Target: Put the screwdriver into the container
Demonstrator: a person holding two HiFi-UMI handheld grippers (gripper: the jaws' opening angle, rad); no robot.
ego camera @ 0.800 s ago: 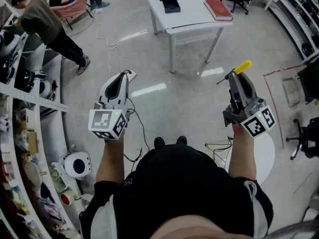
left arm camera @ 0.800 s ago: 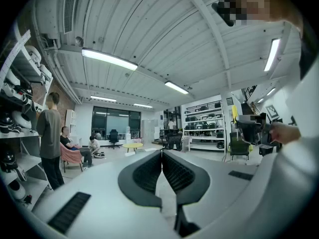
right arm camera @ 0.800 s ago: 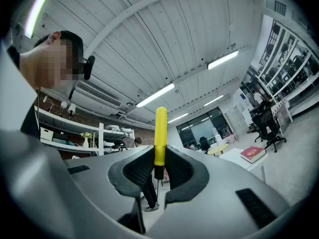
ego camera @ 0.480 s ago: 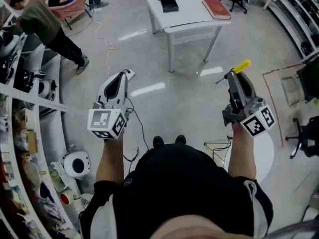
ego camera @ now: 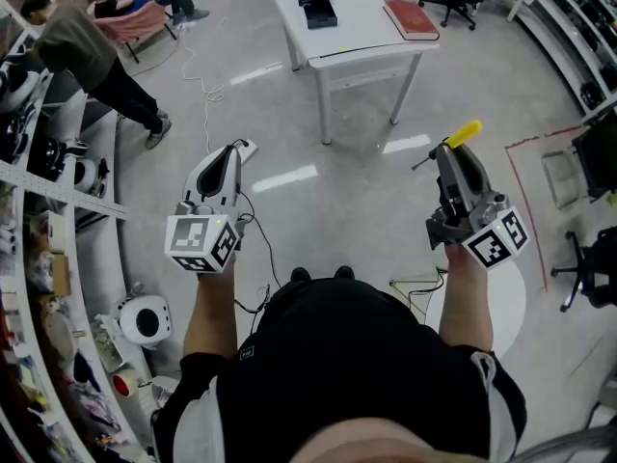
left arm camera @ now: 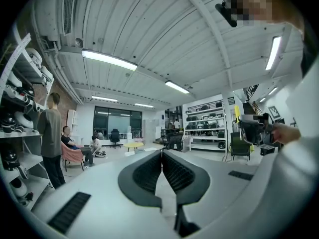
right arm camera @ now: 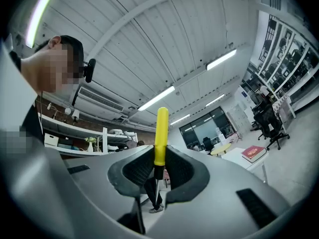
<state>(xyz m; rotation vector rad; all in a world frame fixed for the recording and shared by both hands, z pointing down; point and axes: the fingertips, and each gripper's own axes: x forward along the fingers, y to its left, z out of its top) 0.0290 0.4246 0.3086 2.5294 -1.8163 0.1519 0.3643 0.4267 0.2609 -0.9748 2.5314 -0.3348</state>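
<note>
Forearms reach forward from the person's body, one gripper in each hand, both held over bare floor [ego camera: 318, 191] and well short of the white table [ego camera: 362, 32]. The right gripper [ego camera: 445, 152] points ahead. Its jaws are closed on the screwdriver [ego camera: 467, 131], which sits crosswise between the pads: the yellow handle sticks out to one side and the thin metal shaft to the other. In the right gripper view the pads pinch the handle [right arm camera: 160, 133] near its lower end. The left gripper [ego camera: 241, 149] also points ahead, and its jaws are pressed together with nothing between them. On the table lie a dark container [ego camera: 318, 3] and a red book [ego camera: 411, 19].
</note>
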